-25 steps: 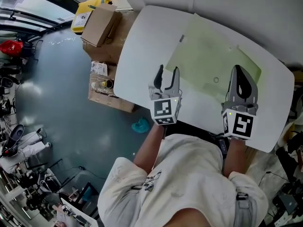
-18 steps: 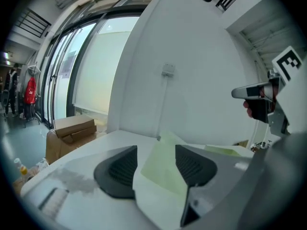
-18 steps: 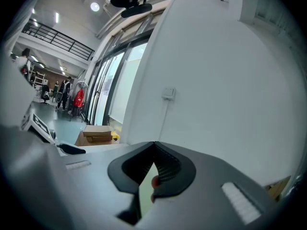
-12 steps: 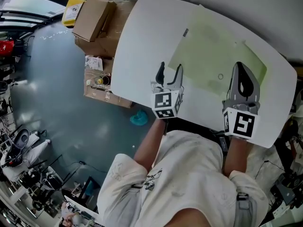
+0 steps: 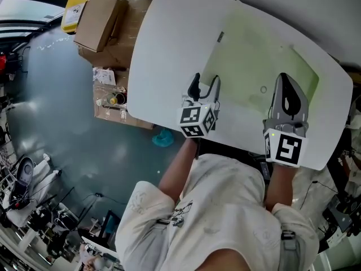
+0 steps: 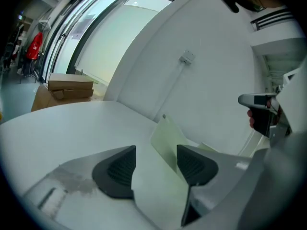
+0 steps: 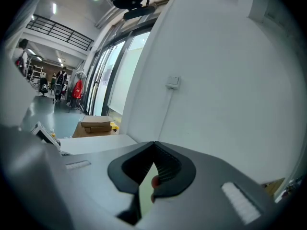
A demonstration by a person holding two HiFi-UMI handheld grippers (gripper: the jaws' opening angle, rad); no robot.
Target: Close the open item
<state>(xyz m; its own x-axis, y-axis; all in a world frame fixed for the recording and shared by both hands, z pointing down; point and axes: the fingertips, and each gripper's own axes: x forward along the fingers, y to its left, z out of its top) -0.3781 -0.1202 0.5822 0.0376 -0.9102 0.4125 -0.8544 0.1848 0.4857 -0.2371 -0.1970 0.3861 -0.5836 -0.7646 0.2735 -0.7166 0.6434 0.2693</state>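
The reach toward the pale green folder (image 5: pixel 254 61) is under way; it is lying on the white counter (image 5: pixel 163 44), upper right of centre in the head view. The left tongs (image 5: pixel 205 81), having just been opening, are standing wide apart over its near edge, gripping nothing. The right tongs (image 5: pixel 285 79) are sitting closed, seemingly empty. Next, the loose cover is probably needing pressing onto the snap (image 5: pixel 263 89).
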